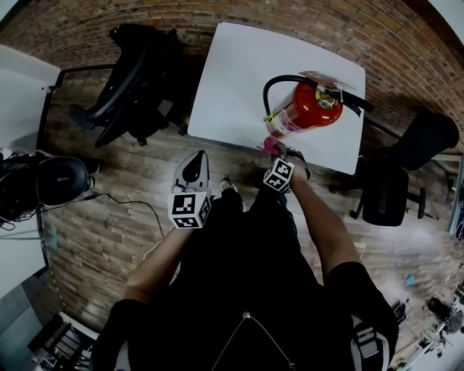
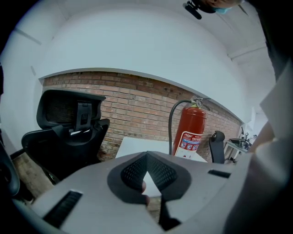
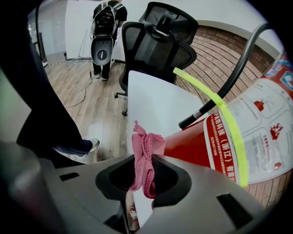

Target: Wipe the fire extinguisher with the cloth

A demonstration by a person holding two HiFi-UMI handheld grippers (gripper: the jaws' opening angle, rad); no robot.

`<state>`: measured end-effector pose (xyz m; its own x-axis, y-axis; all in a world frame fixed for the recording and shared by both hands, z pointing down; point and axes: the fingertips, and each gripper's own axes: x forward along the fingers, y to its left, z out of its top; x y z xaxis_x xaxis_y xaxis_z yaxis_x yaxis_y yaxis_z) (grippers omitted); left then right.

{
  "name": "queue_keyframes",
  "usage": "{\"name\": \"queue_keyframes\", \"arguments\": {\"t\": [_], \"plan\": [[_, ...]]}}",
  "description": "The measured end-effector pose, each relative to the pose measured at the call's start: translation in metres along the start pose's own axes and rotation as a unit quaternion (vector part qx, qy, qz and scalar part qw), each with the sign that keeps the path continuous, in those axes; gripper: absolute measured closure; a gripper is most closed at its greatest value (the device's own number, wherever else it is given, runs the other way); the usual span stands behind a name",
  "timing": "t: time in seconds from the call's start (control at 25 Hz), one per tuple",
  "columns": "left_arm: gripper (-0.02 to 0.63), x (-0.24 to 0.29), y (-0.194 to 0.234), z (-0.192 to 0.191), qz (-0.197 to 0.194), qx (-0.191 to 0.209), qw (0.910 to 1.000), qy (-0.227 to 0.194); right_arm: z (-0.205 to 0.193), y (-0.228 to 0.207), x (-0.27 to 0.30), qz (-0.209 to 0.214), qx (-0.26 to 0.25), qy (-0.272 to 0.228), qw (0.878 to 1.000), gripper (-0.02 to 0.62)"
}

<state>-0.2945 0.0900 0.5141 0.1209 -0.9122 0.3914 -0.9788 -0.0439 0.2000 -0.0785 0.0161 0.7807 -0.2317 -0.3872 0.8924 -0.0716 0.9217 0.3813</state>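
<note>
A red fire extinguisher (image 1: pixel 303 107) with a black hose stands upright on the small white table (image 1: pixel 232 87), near its front right corner. My right gripper (image 1: pixel 278 152) is shut on a pink cloth (image 1: pixel 271 144) just in front of the cylinder's base. In the right gripper view the cloth (image 3: pixel 143 157) hangs from the jaws, right beside the red body (image 3: pixel 197 141) with its label and a yellow-green band. My left gripper (image 1: pixel 194 161) hovers lower left of the table, shut and holding nothing. In the left gripper view the extinguisher (image 2: pixel 190 130) shows beyond the jaws.
A black office chair (image 1: pixel 134 76) stands left of the table, and another (image 1: pixel 397 185) to its right. A brick wall (image 1: pixel 239 14) runs behind. A white desk (image 1: pixel 18 90) and dark gear (image 1: pixel 51 181) lie at the far left, with a cable on the wooden floor.
</note>
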Motion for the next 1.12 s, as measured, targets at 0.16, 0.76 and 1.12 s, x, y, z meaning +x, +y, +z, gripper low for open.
{"name": "queue_keyframes", "arguments": {"t": [0.16,0.76,1.12], "plan": [[0.577,-0.003,0.008,-0.004,0.012,-0.002,0.9999,0.011,-0.005,-0.006,0.013,-0.025,-0.029,0.014,0.999,0.494],[0.577,0.009,0.005,-0.004,0.004,0.001,0.9999,0.013,0.001,-0.034,0.009,-0.104,-0.023,0.029,0.994,0.494],[0.577,0.013,0.001,-0.002,-0.01,0.004,0.9999,0.01,0.001,-0.039,-0.002,-0.121,-0.018,0.036,0.992,0.494]]}}
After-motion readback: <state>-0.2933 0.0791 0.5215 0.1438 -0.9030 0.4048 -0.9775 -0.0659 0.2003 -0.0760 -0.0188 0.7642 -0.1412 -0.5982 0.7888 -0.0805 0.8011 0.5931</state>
